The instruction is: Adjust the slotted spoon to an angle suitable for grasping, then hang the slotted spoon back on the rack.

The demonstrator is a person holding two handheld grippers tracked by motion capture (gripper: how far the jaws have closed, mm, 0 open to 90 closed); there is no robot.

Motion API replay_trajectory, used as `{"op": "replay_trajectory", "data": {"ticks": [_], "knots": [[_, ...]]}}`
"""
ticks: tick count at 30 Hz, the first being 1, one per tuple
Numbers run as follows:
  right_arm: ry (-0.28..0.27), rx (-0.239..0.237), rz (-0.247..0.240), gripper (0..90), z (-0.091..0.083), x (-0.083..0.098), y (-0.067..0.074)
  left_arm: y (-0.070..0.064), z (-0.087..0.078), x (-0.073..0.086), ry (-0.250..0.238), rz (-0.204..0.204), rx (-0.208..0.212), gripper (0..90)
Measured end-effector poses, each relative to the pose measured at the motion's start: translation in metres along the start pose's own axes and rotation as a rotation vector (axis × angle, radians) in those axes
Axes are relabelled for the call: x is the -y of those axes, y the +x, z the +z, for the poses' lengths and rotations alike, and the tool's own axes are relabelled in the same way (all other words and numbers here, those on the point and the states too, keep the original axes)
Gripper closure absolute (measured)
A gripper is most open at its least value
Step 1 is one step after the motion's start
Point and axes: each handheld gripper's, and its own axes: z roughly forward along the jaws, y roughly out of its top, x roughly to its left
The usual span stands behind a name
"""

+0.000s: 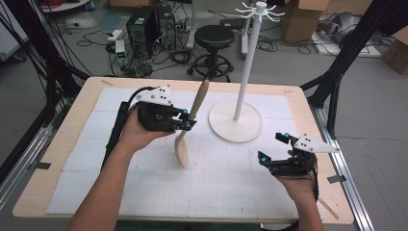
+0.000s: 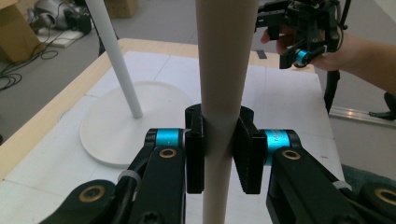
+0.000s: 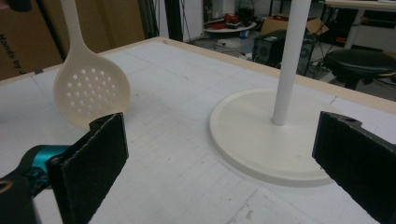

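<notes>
In the high view, the left gripper (image 1: 188, 120) holds the slotted spoon (image 1: 188, 126) upright above the table (image 1: 57, 139), beside the white stand (image 1: 235, 120). In the left gripper view, both pads clamp its handle. In the right gripper view, the right gripper (image 3: 219, 154) stands wide open and holds nothing.

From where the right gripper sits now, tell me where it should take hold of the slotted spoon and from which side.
Grip the slotted spoon on its bare handle above the left gripper, which is shut on it mid-shaft. The spoon stands nearly upright with its bowl low by the table, so the right gripper, jaws open, would probably best come in level from the stand side.
</notes>
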Motion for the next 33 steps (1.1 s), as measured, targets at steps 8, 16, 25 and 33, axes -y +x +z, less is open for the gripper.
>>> {"op": "replay_trajectory", "data": {"ticks": [8,16,25,33], "knots": [[-0.020,-0.019,-0.011,2.3,0.002,-0.013,0.001,0.001,0.002,-0.001,-0.041,-0.005,0.023,76.2],[-0.018,-0.034,-0.022,2.3,0.008,-0.021,0.002,0.001,0.002,0.001,-0.058,-0.004,0.039,76.2],[-0.024,-0.057,-0.037,2.3,0.011,-0.030,0.003,-0.002,0.004,0.000,-0.067,-0.001,0.046,76.2],[-0.029,-0.107,-0.059,2.3,0.021,-0.047,0.007,-0.002,0.008,0.000,-0.083,-0.002,0.058,76.1]]}}
